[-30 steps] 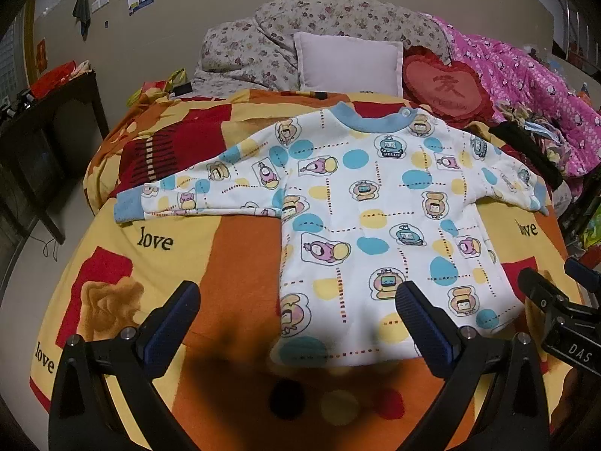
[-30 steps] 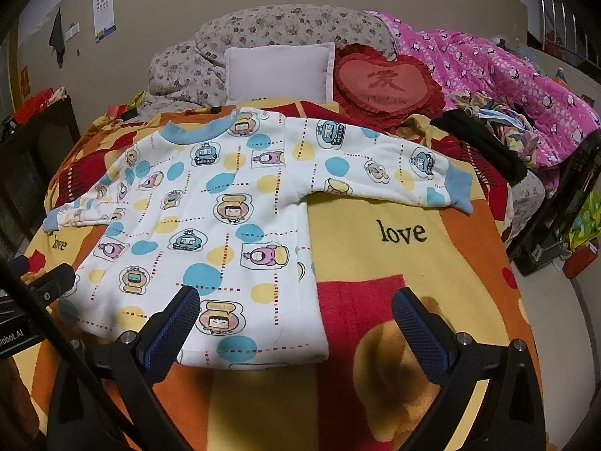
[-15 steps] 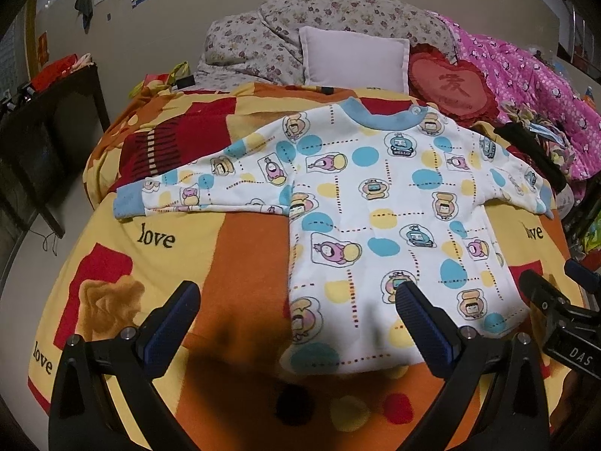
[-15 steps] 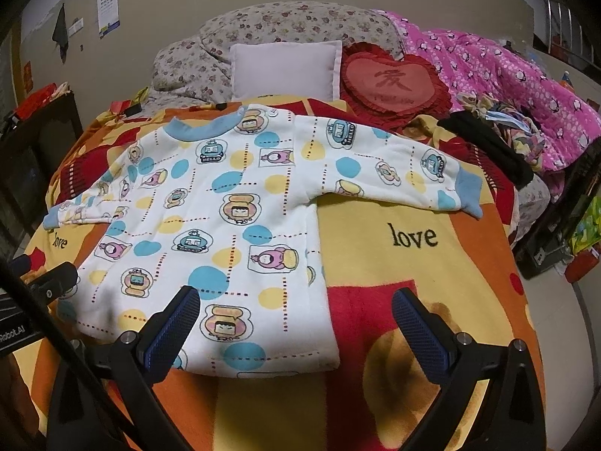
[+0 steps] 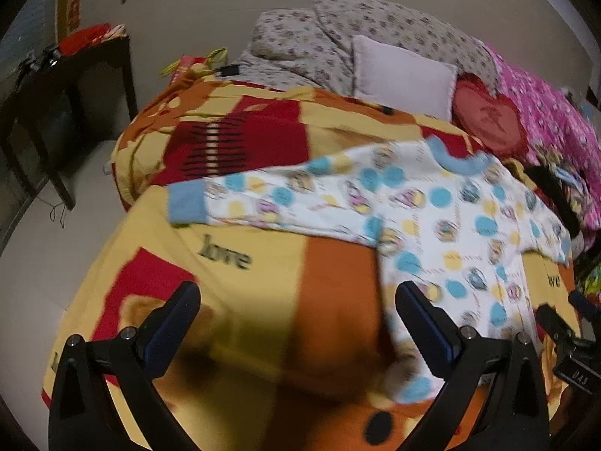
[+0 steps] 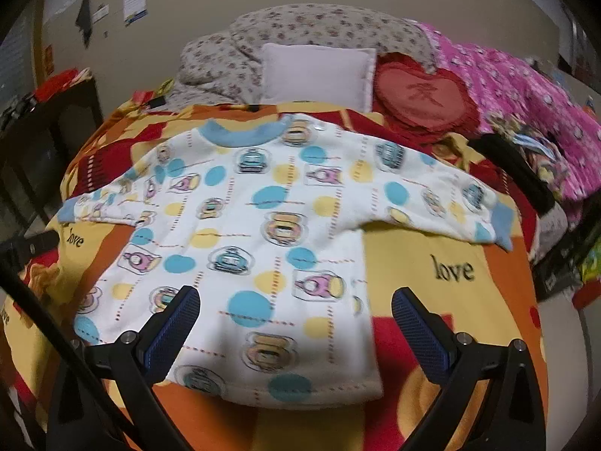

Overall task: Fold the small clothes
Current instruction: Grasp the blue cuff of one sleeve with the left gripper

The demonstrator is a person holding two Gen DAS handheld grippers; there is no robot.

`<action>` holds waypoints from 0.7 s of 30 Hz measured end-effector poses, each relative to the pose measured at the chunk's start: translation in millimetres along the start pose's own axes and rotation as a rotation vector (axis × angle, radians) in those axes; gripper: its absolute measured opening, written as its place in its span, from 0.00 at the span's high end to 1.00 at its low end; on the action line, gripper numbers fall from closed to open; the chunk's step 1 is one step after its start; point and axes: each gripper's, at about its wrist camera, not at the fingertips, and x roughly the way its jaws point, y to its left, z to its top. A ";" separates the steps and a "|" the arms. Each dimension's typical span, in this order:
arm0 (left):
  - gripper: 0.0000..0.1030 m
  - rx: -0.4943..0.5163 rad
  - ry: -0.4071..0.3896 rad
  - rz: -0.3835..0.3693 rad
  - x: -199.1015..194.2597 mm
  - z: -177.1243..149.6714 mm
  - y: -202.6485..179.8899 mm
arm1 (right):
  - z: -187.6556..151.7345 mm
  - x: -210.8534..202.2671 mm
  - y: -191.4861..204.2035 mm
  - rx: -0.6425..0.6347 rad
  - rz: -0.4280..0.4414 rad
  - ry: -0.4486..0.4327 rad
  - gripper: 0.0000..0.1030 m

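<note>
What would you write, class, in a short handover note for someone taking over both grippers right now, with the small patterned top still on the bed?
Left gripper: open, empty, above the orange and yellow blanket, just left of the top's hem.
Right gripper: open, empty, over the lower right part of the top.
White long-sleeved baby top with blue and yellow dots: lies flat, front up, both sleeves spread out sideways, blue collar toward the white square pillow.
Done: garment laid out; no fold visible.
Left: probably fold each sleeve inward, then fold the body over.
</note>
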 end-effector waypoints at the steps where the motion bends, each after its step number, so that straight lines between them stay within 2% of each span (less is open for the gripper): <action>1: 0.00 -0.019 0.001 0.001 1.2 3.9 10.1 | 1.6 1.5 2.1 -0.006 0.006 0.002 0.00; 4: 0.00 -0.094 -0.002 -0.012 6.5 16.7 45.7 | 5.8 4.6 10.6 -0.027 0.014 -0.001 0.00; 8: 0.00 -0.218 0.003 0.002 22.4 32.9 93.2 | 10.9 10.6 18.6 -0.040 0.032 0.000 0.00; 11: 0.00 -0.288 0.019 0.030 38.0 41.3 114.3 | 14.4 17.1 23.6 -0.044 0.046 0.009 0.00; 15: 0.00 -0.302 0.076 0.105 67.0 50.0 127.9 | 16.8 23.9 32.5 -0.057 0.065 0.018 0.00; 21: 0.00 -0.316 0.110 0.111 97.8 60.4 133.6 | 22.2 35.6 44.4 -0.075 0.100 0.030 0.00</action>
